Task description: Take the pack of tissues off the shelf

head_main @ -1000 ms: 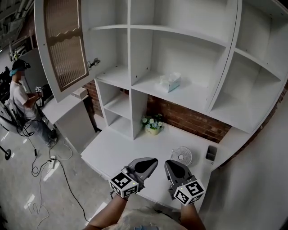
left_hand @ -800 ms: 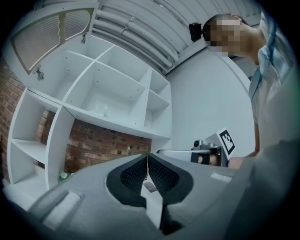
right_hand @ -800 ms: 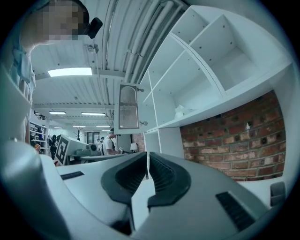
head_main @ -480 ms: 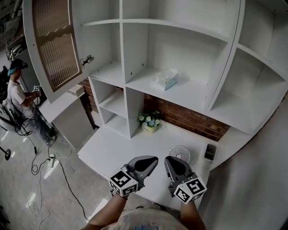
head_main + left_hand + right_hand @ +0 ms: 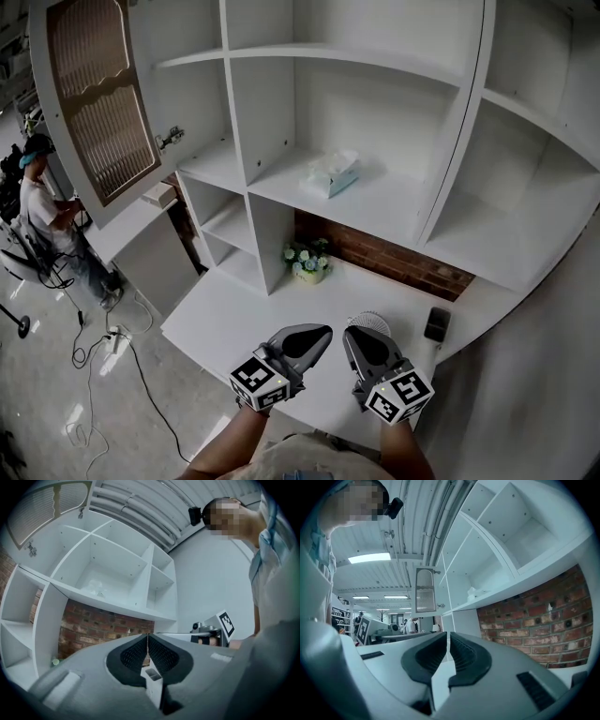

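Observation:
A pale blue pack of tissues (image 5: 329, 173) lies on the middle shelf of the white shelving unit (image 5: 394, 202), with white tissue sticking out of its top. In the left gripper view the pack of tissues (image 5: 96, 588) is small and far off, and in the right gripper view the pack of tissues (image 5: 473, 592) sits on the shelf's edge. My left gripper (image 5: 322, 332) and right gripper (image 5: 349, 336) hover side by side low over the desk's front. Both are shut with nothing held, well below and short of the pack.
On the white desk (image 5: 225, 319) stand a small pot of flowers (image 5: 307, 261), a little white fan (image 5: 367, 322) and a dark object (image 5: 436, 323). A cabinet door (image 5: 94, 94) hangs open at upper left. A person (image 5: 42, 211) stands far left among floor cables (image 5: 103, 342).
The shelving and the tissue pack have slid left and grown a little in the head view as the view moved in. Both grippers keep their place and stay shut.

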A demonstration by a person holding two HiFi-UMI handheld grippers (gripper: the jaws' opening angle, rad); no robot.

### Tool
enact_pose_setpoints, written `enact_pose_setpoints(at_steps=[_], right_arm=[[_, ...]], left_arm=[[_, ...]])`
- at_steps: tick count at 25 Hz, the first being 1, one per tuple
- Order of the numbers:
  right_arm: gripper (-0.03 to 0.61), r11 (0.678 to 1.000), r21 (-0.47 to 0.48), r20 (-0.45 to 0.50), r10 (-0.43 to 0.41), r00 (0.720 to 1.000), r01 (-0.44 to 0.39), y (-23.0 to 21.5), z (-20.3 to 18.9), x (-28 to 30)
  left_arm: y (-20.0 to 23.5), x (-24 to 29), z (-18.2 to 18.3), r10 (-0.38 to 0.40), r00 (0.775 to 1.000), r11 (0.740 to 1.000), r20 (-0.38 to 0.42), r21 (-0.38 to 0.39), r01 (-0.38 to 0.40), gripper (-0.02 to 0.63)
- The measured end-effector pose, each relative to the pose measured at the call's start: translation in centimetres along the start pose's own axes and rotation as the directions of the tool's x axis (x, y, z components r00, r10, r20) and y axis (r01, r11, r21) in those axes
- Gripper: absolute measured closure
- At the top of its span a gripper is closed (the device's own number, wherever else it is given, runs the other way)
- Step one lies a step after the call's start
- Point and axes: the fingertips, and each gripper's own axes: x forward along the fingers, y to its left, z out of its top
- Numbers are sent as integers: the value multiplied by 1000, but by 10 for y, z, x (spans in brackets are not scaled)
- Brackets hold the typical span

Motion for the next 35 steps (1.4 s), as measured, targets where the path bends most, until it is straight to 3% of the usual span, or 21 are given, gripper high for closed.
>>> enact_pose_setpoints(at_steps=[9,15,22,35], right_arm=[[560,998,-18,15,55,998,-54,-2,14,9],[560,995,-44,27,92,995,-90,2,24,15],[560,994,-48,33,100,994,-98,7,31,21],[560,987,-121,65,114,991,-106,0,57,46]], left_arm=[[5,8,16,13,1000,1000,17,6,-13,593],[10,13,34,23,1000,997,8,69,-23,497],[18,17,51,25,1000,994,4,108,-26,442],[46,26,72,60,998,984,-14,171,-56,426]])
